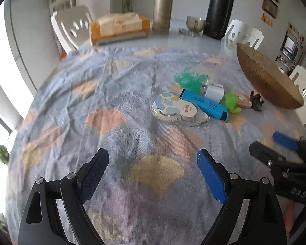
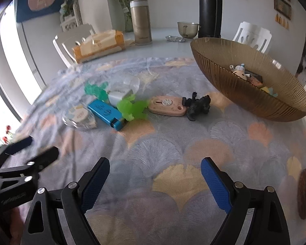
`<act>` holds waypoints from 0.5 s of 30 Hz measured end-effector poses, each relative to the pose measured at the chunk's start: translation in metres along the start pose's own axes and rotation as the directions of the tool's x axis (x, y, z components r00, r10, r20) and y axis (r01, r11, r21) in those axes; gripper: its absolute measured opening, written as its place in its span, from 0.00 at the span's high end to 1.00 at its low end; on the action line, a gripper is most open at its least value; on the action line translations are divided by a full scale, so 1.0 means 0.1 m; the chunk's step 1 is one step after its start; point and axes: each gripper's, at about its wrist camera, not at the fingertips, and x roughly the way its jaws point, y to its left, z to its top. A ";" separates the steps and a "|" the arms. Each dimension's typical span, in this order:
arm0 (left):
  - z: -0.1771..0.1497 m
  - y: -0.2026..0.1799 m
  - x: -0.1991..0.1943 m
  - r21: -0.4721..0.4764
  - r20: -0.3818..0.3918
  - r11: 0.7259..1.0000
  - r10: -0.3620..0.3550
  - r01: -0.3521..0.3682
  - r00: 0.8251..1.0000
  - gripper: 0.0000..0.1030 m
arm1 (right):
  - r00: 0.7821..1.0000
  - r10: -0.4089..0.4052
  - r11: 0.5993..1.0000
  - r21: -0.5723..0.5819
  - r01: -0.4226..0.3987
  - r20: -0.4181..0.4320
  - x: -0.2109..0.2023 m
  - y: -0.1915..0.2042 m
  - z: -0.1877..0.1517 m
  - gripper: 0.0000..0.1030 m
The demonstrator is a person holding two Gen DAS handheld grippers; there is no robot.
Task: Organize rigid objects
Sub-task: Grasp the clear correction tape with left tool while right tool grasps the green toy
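A cluster of small objects lies on the patterned cloth: a correction tape dispenser (image 1: pixel 174 109) (image 2: pixel 79 116), a blue highlighter (image 1: pixel 205 104) (image 2: pixel 106 112), a white charger plug (image 1: pixel 213 88) (image 2: pixel 119 96), a teal toy (image 1: pixel 188 79) (image 2: pixel 95 89), a light green toy (image 1: pixel 232 102) (image 2: pixel 133 109), a pink flat piece (image 1: pixel 242 101) (image 2: pixel 167 106) and a black figure (image 1: pixel 257 101) (image 2: pixel 197 105). A brown ribbed bowl (image 1: pixel 265 77) (image 2: pixel 230 81) holds a few small items. My left gripper (image 1: pixel 153 161) and right gripper (image 2: pixel 155 168) are both open and empty, short of the cluster.
At the table's far side stand a tissue box (image 1: pixel 118 28) (image 2: pixel 100 45), a gold flask (image 1: pixel 162 10) (image 2: pixel 140 22), a black flask (image 1: pixel 219 12) (image 2: pixel 210 10) and a cup (image 1: pixel 195 23) (image 2: pixel 186 28). White chairs (image 1: pixel 71 28) surround the table.
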 end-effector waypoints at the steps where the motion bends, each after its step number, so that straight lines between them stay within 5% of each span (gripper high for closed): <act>1: 0.06 0.00 0.01 -0.003 -0.007 1.000 -0.017 0.017 1.000 0.15 | 0.999 0.036 0.999 0.020 -0.036 -0.019 0.01 -0.03 0.02 0.15; 4: 0.25 -0.11 0.03 0.017 0.007 0.998 -0.061 0.061 0.998 0.15 | 0.985 0.150 0.986 0.080 -0.143 -0.084 0.05 -0.05 0.12 0.34; 13: 0.55 -0.40 0.52 0.070 -0.031 0.998 0.004 -0.002 1.000 0.16 | 0.999 0.024 0.996 -0.090 -0.027 -0.036 0.04 0.13 0.41 0.34; 15: 0.54 -0.35 0.50 0.067 -0.025 0.997 -0.042 0.043 0.999 0.28 | 1.000 0.005 0.992 -0.127 -0.009 -0.028 0.09 0.15 0.46 0.34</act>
